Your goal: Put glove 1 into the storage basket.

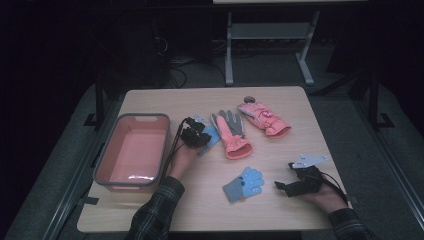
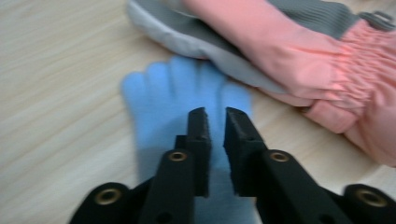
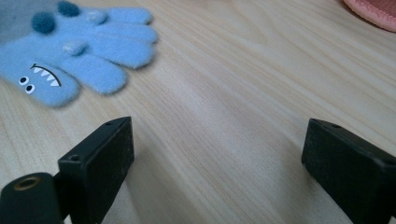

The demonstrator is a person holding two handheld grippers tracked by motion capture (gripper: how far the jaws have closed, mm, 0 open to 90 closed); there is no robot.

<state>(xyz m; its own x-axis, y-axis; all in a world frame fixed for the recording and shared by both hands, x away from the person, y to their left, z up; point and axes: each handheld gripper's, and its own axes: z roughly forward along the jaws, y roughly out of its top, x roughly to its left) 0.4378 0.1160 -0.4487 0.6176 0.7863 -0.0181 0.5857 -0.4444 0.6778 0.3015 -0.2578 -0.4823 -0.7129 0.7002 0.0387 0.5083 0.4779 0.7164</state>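
The room behind is dark, and I work at a pale wooden worktop (image 1: 200, 210) under dim light. The thing in hand is a plain blue glove (image 2: 177, 107) that lies flat on the wood near the middle left of the worktop, just right of the bin, its fingers pointing away from me and their tips tucked against the grey palm edge of the pink and grey glove (image 2: 289, 46) beside it. My left hand-held gripper (image 2: 216, 120) hangs right over that blue glove, its jaws only a narrow slit apart; I see nothing pinched between them, though whether the tips touch the knit below I cannot tell. Just to the left of that hand sits a pink bin with a grey rim (image 1: 132, 150), open at the top. Farther back on the worktop lies a second pink glove (image 1: 264, 119), well apart from the first pink one. Nearer to me lies another blue glove (image 3: 79, 56), this one with a toothy monster face and a grey cuff, flat on the wood. My right hand-held gripper (image 3: 215, 154) rests low at the right side of the worktop, its jaws standing wide apart over bare wood, with the monster glove near but clear of them.
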